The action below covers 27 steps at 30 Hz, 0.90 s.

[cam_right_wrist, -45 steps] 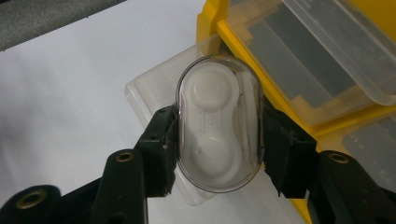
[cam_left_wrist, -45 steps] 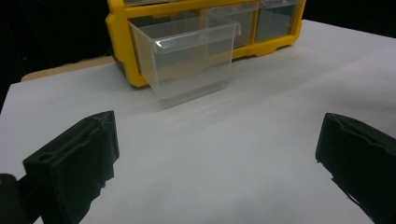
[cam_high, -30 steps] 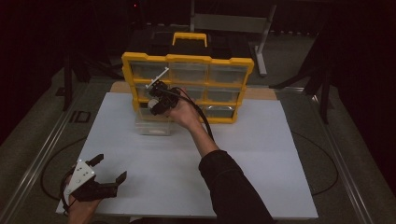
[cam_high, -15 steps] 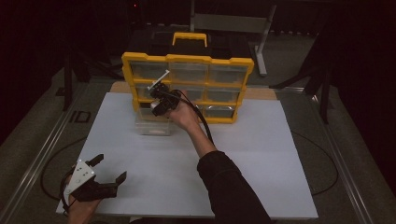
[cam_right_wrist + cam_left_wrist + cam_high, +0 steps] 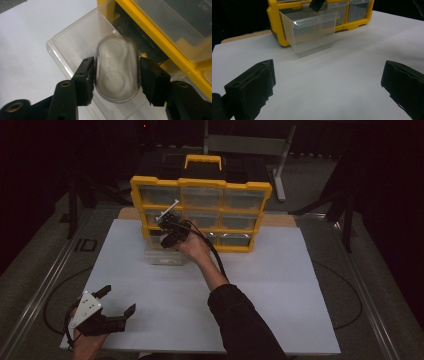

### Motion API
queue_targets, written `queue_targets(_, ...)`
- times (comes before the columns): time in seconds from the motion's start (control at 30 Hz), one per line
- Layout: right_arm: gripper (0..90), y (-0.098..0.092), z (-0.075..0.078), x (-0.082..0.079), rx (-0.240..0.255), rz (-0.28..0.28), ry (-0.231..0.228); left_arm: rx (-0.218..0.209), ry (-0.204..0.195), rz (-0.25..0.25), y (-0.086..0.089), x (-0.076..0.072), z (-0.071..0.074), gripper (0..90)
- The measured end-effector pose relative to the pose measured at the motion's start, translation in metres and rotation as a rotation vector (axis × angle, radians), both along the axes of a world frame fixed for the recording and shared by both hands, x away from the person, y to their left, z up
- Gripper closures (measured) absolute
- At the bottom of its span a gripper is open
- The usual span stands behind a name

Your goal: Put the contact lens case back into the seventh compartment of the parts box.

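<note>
- Left claw (image 5: 116,312), at seven o'clock on the white counter (image 5: 280,285), rests with jaws wide and nothing between them; it has no part in this step.
- Clear drawer (image 5: 312,32) stands pulled out of the yellow organizer (image 5: 200,212) at eleven o'clock.
- Right claw (image 5: 116,75) hangs over that drawer with the clear two-well case (image 5: 117,73) between its jaws; these have just been opening, though the pads look still in contact; judged step: dropping the case in; next, widen fully, then lift clear.

Dim lab test bench — white board (image 5: 280,290) on a railed table (image 5: 45,270), dark surroundings.
</note>
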State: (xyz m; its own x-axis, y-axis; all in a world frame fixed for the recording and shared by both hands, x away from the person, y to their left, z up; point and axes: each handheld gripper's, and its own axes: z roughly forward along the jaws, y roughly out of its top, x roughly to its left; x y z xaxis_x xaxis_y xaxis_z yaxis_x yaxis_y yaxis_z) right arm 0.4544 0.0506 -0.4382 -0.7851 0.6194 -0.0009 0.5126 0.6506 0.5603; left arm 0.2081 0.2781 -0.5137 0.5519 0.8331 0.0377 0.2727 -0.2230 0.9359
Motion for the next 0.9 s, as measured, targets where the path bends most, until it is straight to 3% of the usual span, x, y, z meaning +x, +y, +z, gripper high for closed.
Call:
queue_targets(0.07, 41.7, 0.0, 0.0, 0.0, 0.004, -0.001, -0.001, 0.001, 0.0, 0.001, 0.0, 0.0, 0.0, 0.5)
queue_targets(0.13, 29.9, -0.001, 0.001, 0.0, 0.02, -0.025, -0.013, 0.001, -0.001, 0.0, 0.0, 0.0, 0.0, 0.5)
queue_targets(0.37, 12.8, -0.014, 0.011, -0.003, 0.059, -0.042, -0.02, 0.003, 0.002, 0.005, 0.0, 0.0, 0.0, 0.5)
queue_targets(0.5, 10.5, -0.023, 0.017, -0.007, 0.073, -0.037, -0.025, 0.004, 0.0, 0.009, 0.0, 0.0, 0.0, 0.4)
queue_targets(0.67, 9.8, -0.047, 0.032, -0.019, 0.119, -0.033, -0.055, 0.006, 0.004, 0.009, 0.0, 0.0, 0.0, 0.5)
queue_targets(0.8, 9.8, -0.068, 0.035, -0.03, 0.131, -0.037, -0.089, 0.007, 0.005, 0.012, -0.001, 0.001, -0.001, 0.4)
queue_targets(0.9, 9.6, -0.086, 0.036, -0.04, 0.176, -0.054, -0.11, 0.008, 0.003, 0.017, -0.001, 0.0, 0.0, 0.4)
